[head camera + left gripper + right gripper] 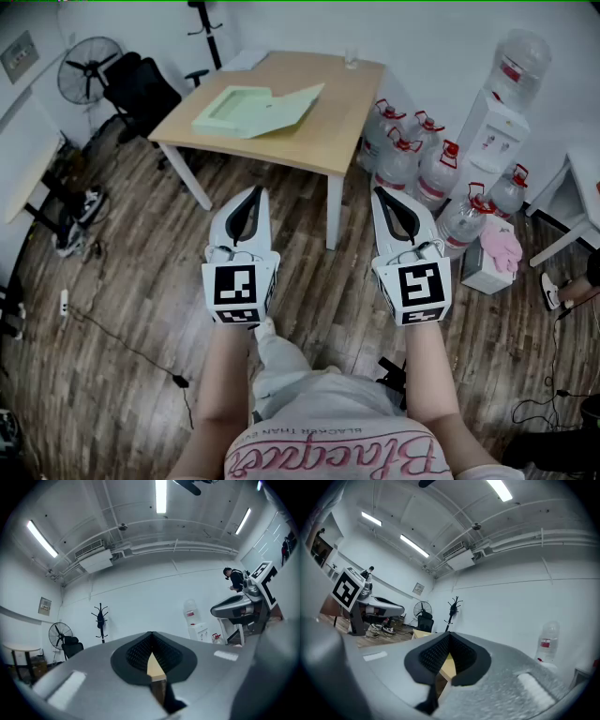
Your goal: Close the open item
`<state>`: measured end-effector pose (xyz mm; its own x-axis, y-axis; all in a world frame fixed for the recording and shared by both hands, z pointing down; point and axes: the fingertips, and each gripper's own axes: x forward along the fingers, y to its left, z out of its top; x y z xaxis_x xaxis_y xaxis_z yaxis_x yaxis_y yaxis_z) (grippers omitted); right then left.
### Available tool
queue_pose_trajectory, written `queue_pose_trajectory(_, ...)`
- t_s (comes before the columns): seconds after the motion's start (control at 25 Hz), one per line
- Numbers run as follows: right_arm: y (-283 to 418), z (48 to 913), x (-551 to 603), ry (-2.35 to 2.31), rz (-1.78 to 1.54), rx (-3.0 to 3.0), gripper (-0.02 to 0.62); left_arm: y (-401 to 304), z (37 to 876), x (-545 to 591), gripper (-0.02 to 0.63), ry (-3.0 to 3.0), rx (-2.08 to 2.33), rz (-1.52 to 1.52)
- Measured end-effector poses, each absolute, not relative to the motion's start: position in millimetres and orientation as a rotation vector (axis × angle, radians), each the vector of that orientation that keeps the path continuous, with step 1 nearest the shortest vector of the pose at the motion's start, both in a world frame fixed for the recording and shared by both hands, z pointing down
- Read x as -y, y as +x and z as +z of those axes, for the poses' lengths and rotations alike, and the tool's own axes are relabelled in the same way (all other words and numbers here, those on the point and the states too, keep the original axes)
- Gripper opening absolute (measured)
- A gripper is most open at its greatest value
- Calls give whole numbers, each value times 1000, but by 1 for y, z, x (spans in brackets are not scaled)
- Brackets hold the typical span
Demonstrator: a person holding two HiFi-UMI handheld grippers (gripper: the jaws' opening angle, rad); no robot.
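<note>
On the wooden table (323, 141), well ahead of the person, lies a flat pale-green box (230, 110). Its lid (291, 105) is swung open to the right. Nearer, the two tools are held side by side above the plank floor (122, 281), well apart from the box. The left gripper (253, 193) has its jaws pressed together at the tips, nothing between them. The right gripper (382, 193) is likewise closed and empty. Water bottles (422, 159) cluster just beside the table.

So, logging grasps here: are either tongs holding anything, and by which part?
Nothing is held: the left tongs and the right tongs are both shut and empty.
</note>
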<state>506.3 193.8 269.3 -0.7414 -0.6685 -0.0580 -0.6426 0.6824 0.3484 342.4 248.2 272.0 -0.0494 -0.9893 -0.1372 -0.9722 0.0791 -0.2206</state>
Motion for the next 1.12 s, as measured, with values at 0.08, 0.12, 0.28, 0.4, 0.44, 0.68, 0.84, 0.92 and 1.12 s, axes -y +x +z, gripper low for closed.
queue_pose_trajectory(0.08,504,271,-188,1101,-533,2802,2,338,272,-241,14,-1981,-2117,-89)
queue_pose_trajectory(0.12,503,272,-185,1103,-530,2798,2,335,272,-237,14,-1984,-2122,-84)
queue_pose_trajectory(0.28,492,274,-170,1120,-520,2783,2,316,274,-222,14,-1988,-2135,-65)
queue_pose_trajectory(0.4,480,275,-155,1152,-502,2794,2,299,276,-208,14,-1994,-2128,-67)
queue_pose_trajectory(0.44,474,274,-150,1165,-488,2810,2,293,277,-203,14,-1997,-2125,-68)
queue_pose_trajectory(0.68,421,273,-116,1178,-424,2829,2,240,269,-172,14,-2001,-2112,-64)
queue_pose_trajectory(0.84,380,276,-96,1152,-421,2819,2,202,269,-150,14,-2011,-2110,-58)
queue_pose_trajectory(0.92,360,277,-89,1142,-426,2808,2,182,268,-142,14,-2018,-2107,-47)
queue_pose_trajectory(1.12,315,282,-68,1165,-400,2779,2,137,270,-124,14,-2058,-2080,-28)
